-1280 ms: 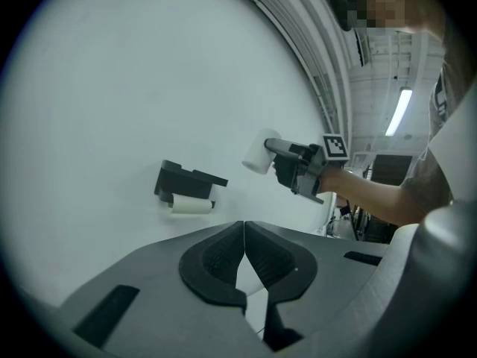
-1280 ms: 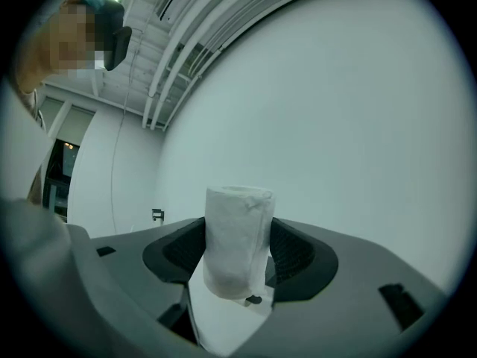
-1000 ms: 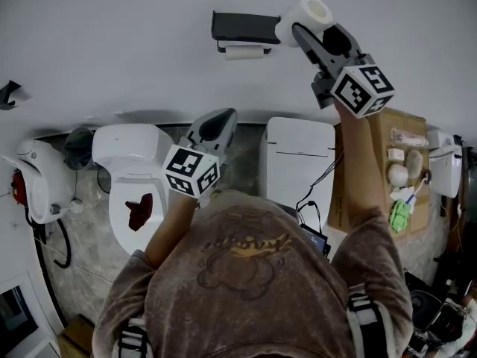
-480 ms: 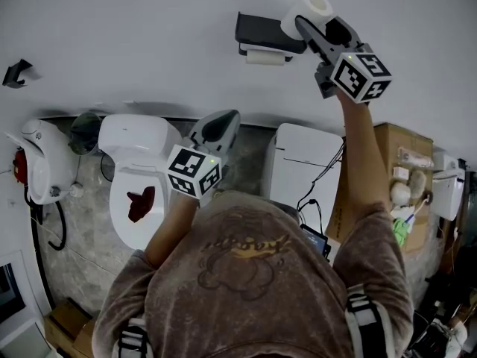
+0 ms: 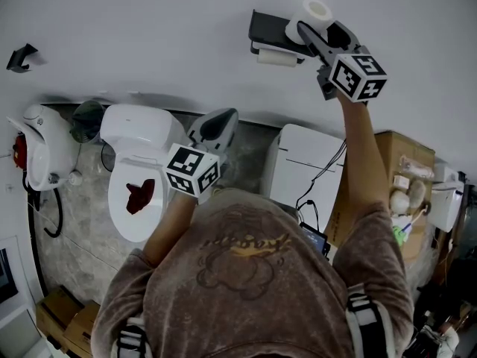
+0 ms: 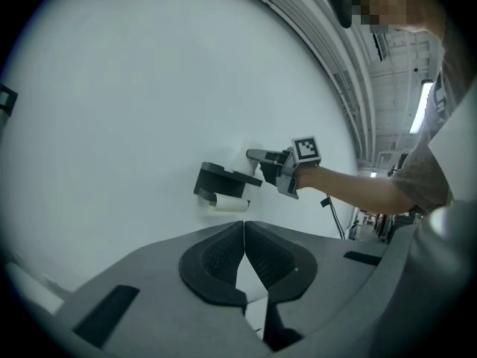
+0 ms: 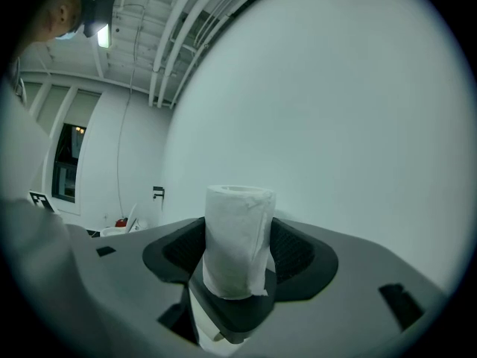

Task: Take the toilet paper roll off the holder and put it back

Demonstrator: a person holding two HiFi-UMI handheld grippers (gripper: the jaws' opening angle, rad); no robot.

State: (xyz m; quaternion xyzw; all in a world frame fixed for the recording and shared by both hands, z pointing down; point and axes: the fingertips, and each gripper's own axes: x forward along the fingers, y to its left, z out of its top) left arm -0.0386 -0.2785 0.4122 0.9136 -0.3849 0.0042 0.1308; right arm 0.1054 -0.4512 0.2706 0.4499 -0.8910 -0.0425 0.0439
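My right gripper (image 5: 311, 27) is raised to the white wall and shut on a white toilet paper roll (image 5: 311, 13), just at the right end of the black wall holder (image 5: 270, 28). In the right gripper view the roll (image 7: 238, 230) stands upright between the jaws of that gripper (image 7: 240, 255), its loose end hanging down. A second roll (image 5: 277, 57) hangs under the holder. My left gripper (image 5: 222, 119) hovers lower, above the toilet, shut and empty. From the left gripper view its closed jaws (image 6: 244, 233) face the holder (image 6: 220, 180) and the right gripper (image 6: 270, 164).
Below the holder a white toilet (image 5: 138, 166) has a red object in its bowl. A white appliance (image 5: 307, 166) with cables and a cardboard box (image 5: 402, 174) stand to the right. A white fixture (image 5: 37, 159) is at the left, a black hook (image 5: 22, 54) on the wall.
The right gripper has carried the roll closer to the holder's right end and slightly lower. The left gripper has drifted a little. The head view has swung left.
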